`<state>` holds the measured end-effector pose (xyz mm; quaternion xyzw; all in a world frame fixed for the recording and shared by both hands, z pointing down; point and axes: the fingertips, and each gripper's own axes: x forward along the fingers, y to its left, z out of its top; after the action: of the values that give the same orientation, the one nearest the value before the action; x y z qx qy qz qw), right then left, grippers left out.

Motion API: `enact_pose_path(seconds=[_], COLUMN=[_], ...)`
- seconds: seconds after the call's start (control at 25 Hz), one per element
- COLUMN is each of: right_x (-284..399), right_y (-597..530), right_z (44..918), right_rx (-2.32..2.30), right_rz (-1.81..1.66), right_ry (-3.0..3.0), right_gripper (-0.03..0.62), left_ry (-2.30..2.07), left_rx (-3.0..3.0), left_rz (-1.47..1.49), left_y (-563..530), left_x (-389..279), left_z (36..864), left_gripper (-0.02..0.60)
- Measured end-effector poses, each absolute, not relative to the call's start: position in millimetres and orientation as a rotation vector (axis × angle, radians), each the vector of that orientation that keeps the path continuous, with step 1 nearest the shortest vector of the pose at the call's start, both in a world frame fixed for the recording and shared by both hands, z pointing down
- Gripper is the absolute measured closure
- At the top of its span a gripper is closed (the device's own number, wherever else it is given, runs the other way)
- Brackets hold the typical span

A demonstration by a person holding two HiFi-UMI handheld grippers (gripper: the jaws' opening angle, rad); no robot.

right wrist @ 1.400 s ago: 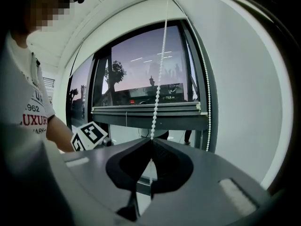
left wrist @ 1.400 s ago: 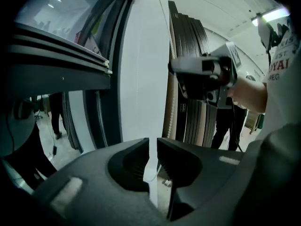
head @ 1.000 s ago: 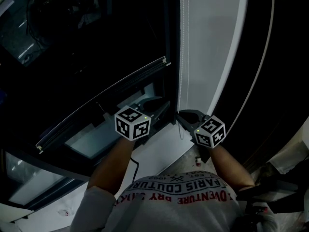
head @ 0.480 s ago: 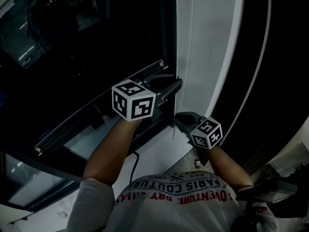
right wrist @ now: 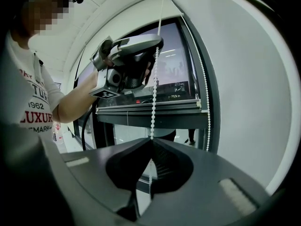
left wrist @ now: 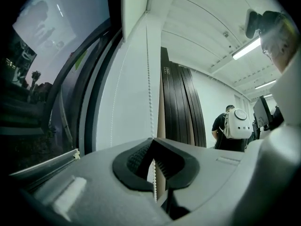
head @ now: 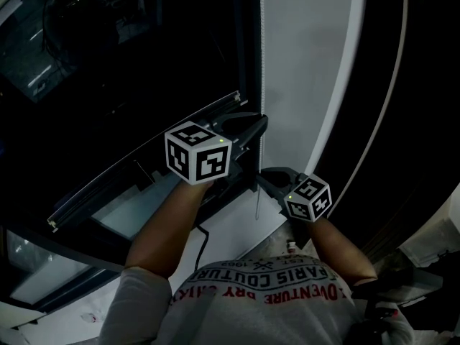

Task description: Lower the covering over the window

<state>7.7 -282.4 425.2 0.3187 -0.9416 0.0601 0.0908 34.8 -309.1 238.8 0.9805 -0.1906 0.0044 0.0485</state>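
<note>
Left claw [left wrist: 153,142] has just been closing and now pinches the chain [left wrist: 149,93] above the right claw [right wrist: 150,142], which is clamped on the same strand. The blind [right wrist: 141,108] hangs partway down the window [right wrist: 122,132], with the lower pane uncovered.

Risks:
- A sharp pull slips the beads through either grip.
- Both claws holding at once leaves slack between them.
- Hauling the strand the wrong way raises the blind.

Left gripper [left wrist: 153,141] jaws just closed, pinching bead chain [left wrist: 149,79].
</note>
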Motion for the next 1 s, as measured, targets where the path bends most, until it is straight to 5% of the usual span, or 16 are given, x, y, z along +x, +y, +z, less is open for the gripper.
enact_pose_path(seconds=[1.0], right_x=[44], right_y=[-265], right_z=[536], right_rx=[0.734], right_rz=[0.412], right_ry=[-2.667], right_gripper=[0.592], left_ry=[-0.738], left_rx=[2.887], left_rz=[0.179], left_y=[-311], left_x=[64], left_z=[354], left_gripper=[0.574])
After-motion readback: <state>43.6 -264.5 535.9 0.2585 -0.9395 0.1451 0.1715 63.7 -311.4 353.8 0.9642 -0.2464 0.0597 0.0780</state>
